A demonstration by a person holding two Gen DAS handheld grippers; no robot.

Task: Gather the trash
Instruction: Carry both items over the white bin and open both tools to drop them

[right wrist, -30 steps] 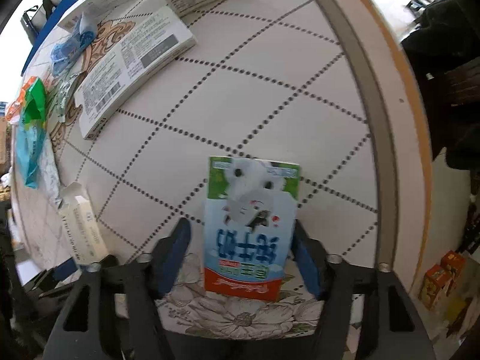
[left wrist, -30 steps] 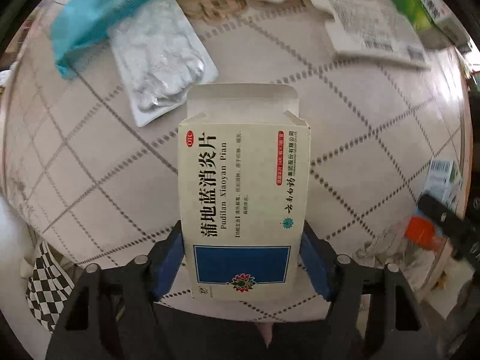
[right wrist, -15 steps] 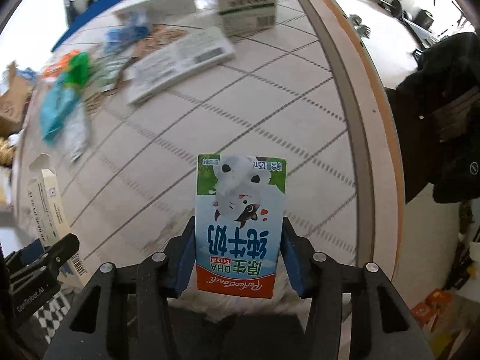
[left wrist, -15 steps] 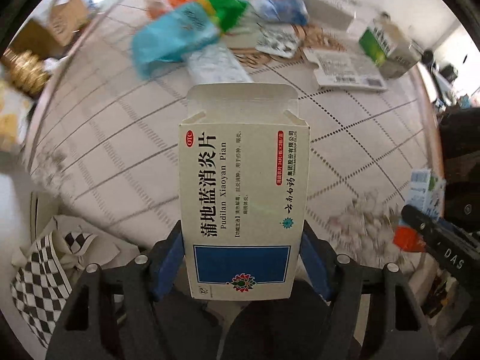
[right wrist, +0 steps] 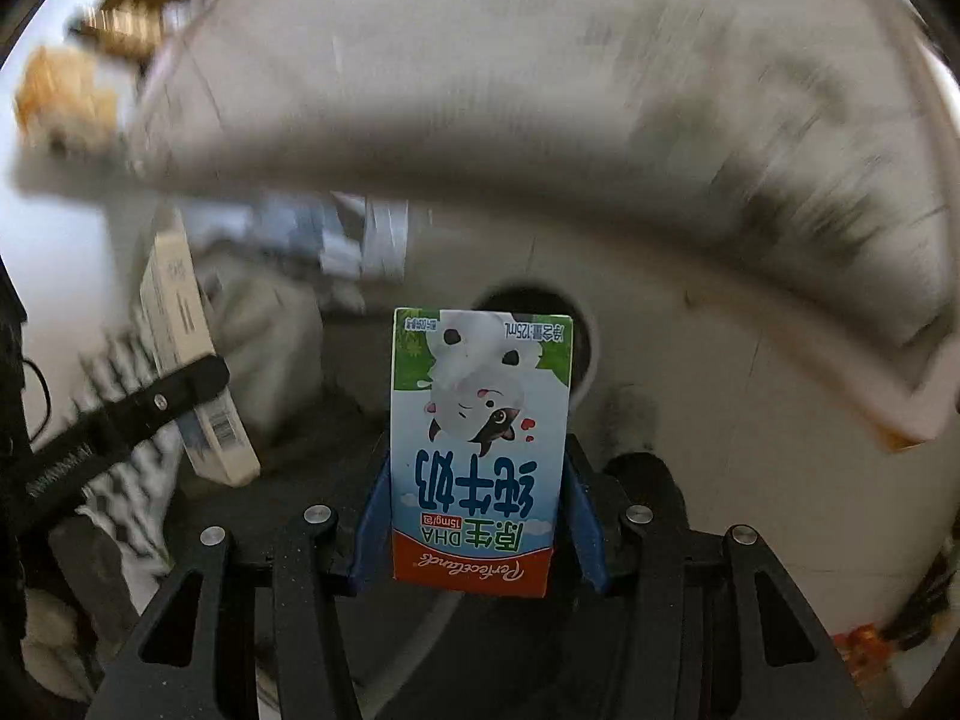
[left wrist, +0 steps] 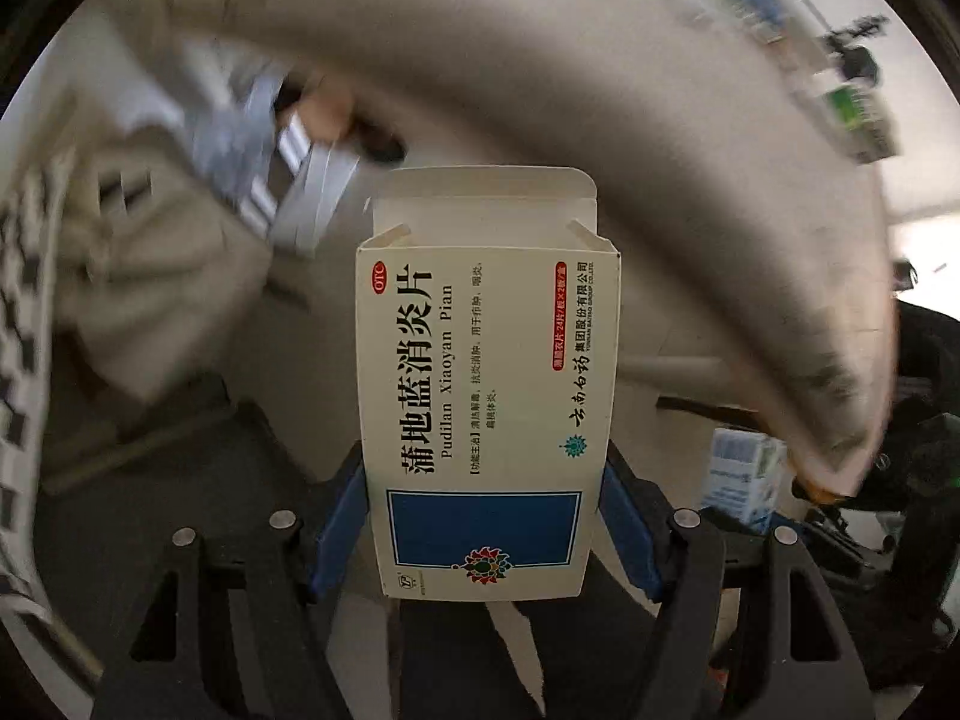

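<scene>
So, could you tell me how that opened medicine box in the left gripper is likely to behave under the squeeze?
The medicine box is thin card with its top flap open and looks empty, so it is probably very light. Clamped by the left gripper across its lower sides, it may crush or bow inward if squeezed harder. Its glossy faces could also slip.

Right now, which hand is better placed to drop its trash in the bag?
Probably left gripper: its medicine box hangs beside the checkered bag; right gripper, holding the milk carton, is farther off.

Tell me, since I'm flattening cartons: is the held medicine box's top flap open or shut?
Open: the medicine box has its top flap standing up, untucked.
</scene>
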